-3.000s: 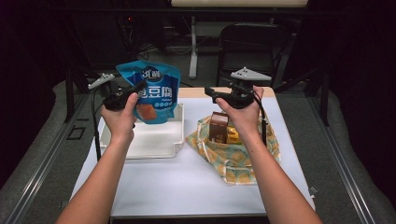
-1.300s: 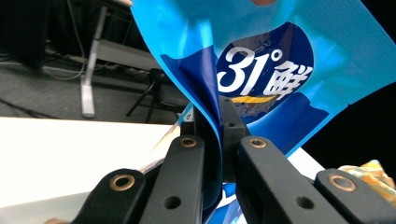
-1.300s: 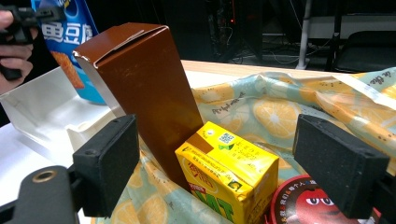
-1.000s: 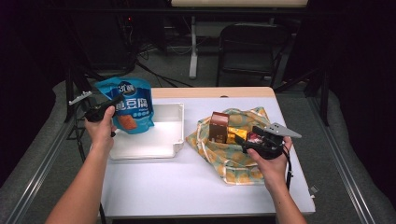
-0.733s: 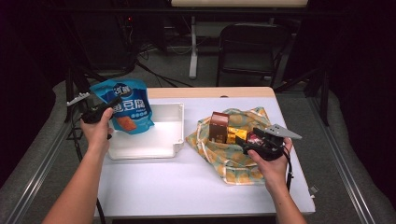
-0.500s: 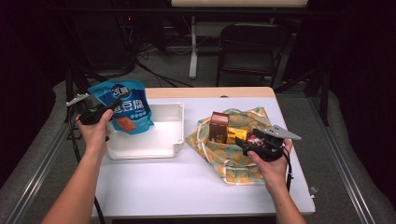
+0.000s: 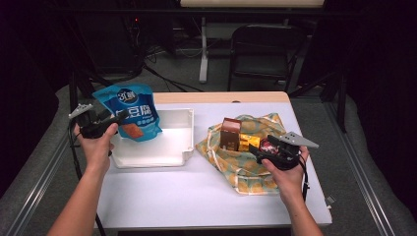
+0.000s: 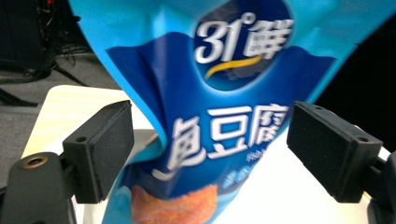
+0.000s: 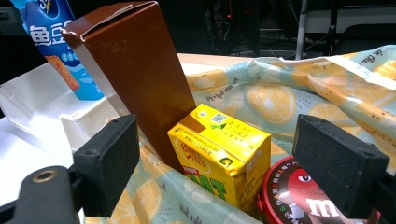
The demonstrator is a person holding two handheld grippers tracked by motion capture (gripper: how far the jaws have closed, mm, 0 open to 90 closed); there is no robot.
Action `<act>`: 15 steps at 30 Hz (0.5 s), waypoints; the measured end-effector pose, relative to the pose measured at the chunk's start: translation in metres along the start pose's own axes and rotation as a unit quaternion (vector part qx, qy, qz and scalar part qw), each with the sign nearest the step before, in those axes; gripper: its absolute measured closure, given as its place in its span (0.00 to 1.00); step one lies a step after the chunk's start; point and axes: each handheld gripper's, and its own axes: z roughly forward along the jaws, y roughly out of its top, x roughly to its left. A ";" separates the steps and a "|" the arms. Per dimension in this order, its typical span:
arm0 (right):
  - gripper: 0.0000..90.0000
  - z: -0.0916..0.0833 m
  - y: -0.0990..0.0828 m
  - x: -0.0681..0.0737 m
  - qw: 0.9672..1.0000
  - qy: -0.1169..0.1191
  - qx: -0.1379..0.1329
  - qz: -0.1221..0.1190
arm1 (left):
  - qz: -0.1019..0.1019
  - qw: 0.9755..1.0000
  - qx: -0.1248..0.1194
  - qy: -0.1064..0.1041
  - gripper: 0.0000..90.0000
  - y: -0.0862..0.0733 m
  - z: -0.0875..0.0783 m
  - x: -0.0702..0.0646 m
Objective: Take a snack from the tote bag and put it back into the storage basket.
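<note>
Blue snack pouch [image 7: 129, 117] first: it stands upright at the far left corner of the white tray [image 7: 167, 147], its lower edge inside the tray's left end, and three seconds ago it was held up in the air between the tray and the person. The counter [image 7: 196, 191] carries that tray on the left and a lemon-print cloth bag [image 7: 246, 167] on the right, lying open with a tall brown carton [image 7: 229, 133], a yellow drink box [image 7: 249, 142] and a round red tin [image 9: 303, 196] on it. The left hand-held gripper [image 8: 210, 154] has just been opening; its jaws are now spread, with the pouch between them but neither pad pressing on it, so the pouch looks released into the tray, though whether it will stay standing I cannot say. The right hand-held gripper [image 9: 215, 172] hovers low at the near right of the bag, jaws spread wide around the yellow box and the tin without touching either, much as it did a second ago. To my eye one item is delivered and the bag's contents come next, probably the yellow box.
</note>
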 end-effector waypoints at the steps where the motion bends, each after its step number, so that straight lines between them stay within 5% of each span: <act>1: 0.16 0.000 0.000 0.000 1.000 -0.001 0.001 -0.001 | 0.000 1.000 0.000 0.000 0.17 0.000 0.000 0.000; 5: 0.16 0.001 0.000 0.001 1.000 0.000 0.001 -0.003 | 0.020 1.000 -0.011 -0.010 0.18 -0.009 -0.012 -0.007; 11: 0.16 0.002 0.001 0.002 1.000 0.002 0.003 -0.006 | 0.024 1.000 -0.015 -0.006 0.17 -0.020 -0.018 -0.022; 15: 0.16 0.003 0.001 0.002 1.000 0.005 0.003 -0.005 | 0.036 0.999 -0.014 -0.027 0.14 -0.030 -0.022 -0.037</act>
